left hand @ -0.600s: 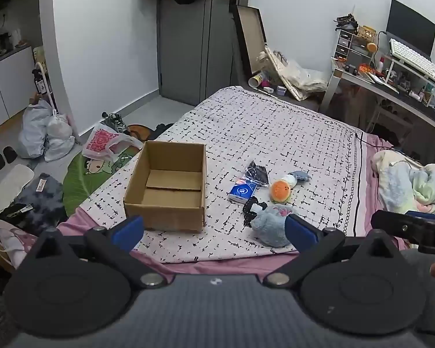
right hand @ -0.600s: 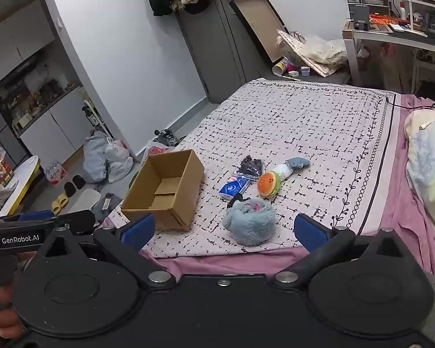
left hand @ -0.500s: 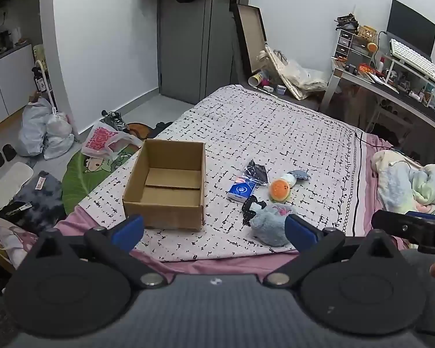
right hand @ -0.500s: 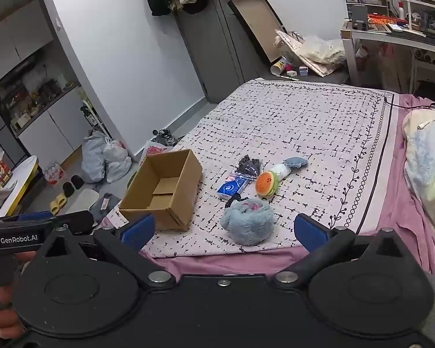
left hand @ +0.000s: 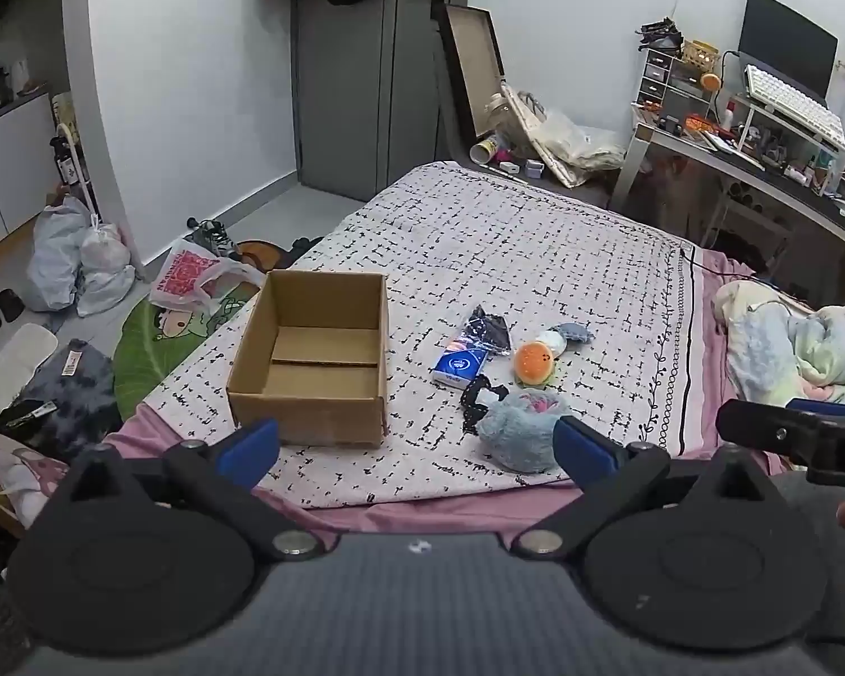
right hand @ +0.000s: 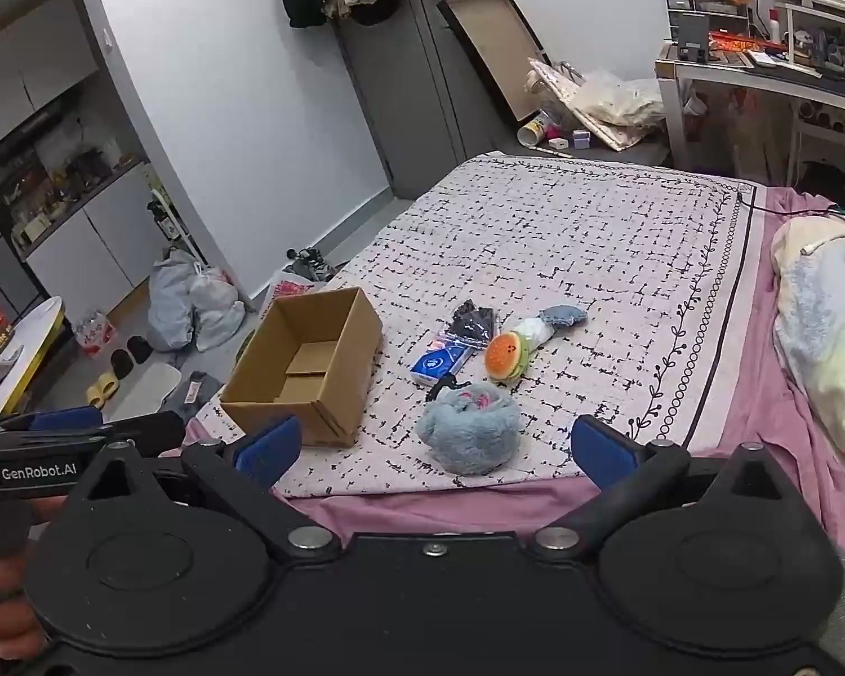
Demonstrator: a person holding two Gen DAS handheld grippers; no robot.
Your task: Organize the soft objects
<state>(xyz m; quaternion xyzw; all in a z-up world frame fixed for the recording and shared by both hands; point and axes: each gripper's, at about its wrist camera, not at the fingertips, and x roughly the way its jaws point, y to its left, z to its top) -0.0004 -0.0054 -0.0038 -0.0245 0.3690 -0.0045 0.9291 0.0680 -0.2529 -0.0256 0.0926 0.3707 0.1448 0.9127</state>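
both tongs, left gripper and right gripper, gaping empty, edged closer to the fluffy blue plush straight ahead, so nothing's boxed yet

A keyboard sits on the desk; white bags lie on the floor.

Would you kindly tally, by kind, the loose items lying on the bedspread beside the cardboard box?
Plush toys: 2, the fluffy blue plush and the burger plush
Packets: 2, the blue tissue pack and the dark packet
Black lace piece: 1
Total: 5
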